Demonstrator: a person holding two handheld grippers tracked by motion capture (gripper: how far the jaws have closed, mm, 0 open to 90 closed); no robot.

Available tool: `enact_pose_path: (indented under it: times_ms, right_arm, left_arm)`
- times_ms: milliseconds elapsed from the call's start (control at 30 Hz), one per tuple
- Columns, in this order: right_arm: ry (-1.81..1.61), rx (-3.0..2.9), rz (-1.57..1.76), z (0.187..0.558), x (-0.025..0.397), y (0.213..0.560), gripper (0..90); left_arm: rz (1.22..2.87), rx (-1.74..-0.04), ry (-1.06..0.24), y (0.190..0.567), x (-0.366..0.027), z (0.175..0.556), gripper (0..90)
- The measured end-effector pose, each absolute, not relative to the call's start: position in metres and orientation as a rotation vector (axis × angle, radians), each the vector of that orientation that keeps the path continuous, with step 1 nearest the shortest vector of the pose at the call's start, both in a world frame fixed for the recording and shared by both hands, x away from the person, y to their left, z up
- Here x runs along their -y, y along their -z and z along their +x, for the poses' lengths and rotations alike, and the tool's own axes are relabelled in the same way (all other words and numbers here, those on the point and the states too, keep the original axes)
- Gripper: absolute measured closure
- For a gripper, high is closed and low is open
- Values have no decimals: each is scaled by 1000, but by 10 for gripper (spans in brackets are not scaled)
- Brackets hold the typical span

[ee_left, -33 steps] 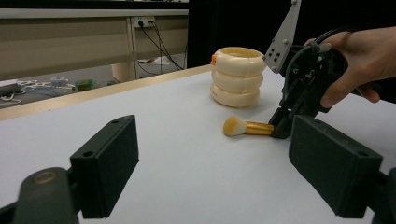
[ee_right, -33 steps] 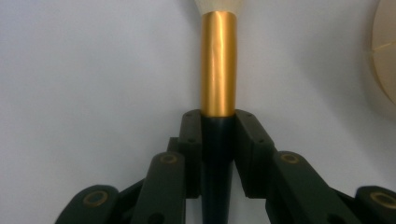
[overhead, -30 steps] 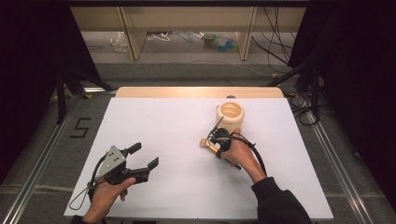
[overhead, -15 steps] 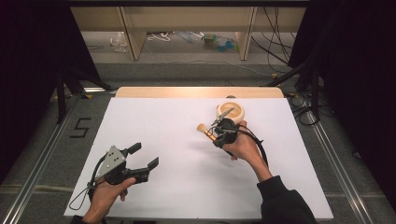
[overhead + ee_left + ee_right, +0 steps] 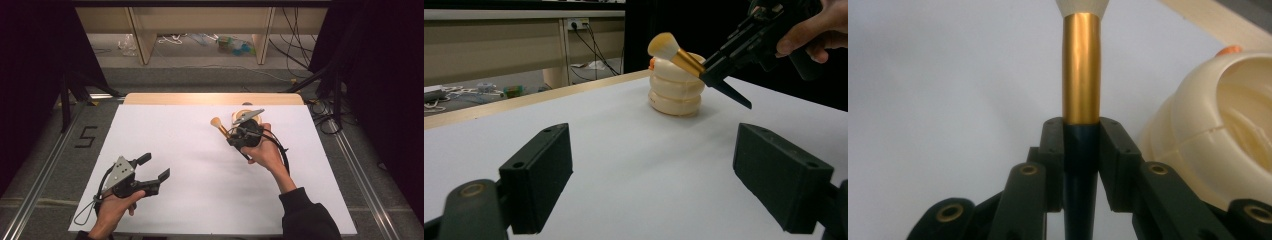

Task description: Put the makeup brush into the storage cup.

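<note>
A makeup brush (image 5: 221,128) with cream bristles, a gold ferrule (image 5: 1081,70) and a dark handle is held in my right gripper (image 5: 231,139), which is shut on the handle just below the ferrule. The brush (image 5: 669,47) hangs in the air, bristles pointing up and left, right beside a cream ribbed cup (image 5: 674,90) on the white table. That cup (image 5: 1218,130) lies just right of the jaws, its opening in sight; from above the cup (image 5: 236,120) is mostly hidden behind the gripper. My left gripper (image 5: 155,166) stands open and empty at the near left.
The white table top (image 5: 190,150) ends in a wooden strip (image 5: 210,98) at the far edge. Beyond it are floor cables and shelf legs. Dark curtains flank both sides.
My right gripper has risen with the brush and moved farther away, up against the cup. The left gripper has stayed where it was.
</note>
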State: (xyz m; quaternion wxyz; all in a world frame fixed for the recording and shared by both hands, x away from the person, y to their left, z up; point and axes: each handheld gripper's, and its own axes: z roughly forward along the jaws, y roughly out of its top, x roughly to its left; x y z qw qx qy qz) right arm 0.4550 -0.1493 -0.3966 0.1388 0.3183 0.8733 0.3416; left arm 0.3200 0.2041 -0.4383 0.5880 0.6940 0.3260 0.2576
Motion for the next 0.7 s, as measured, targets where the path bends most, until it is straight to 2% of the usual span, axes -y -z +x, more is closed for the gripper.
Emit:
enact_pose_path:
  times_ms: [700]
  right_arm:
    - [-1368,-2207,889,459,174,375,745]
  left_arm:
    - [1614,-768,-596,439,-204,319,160]
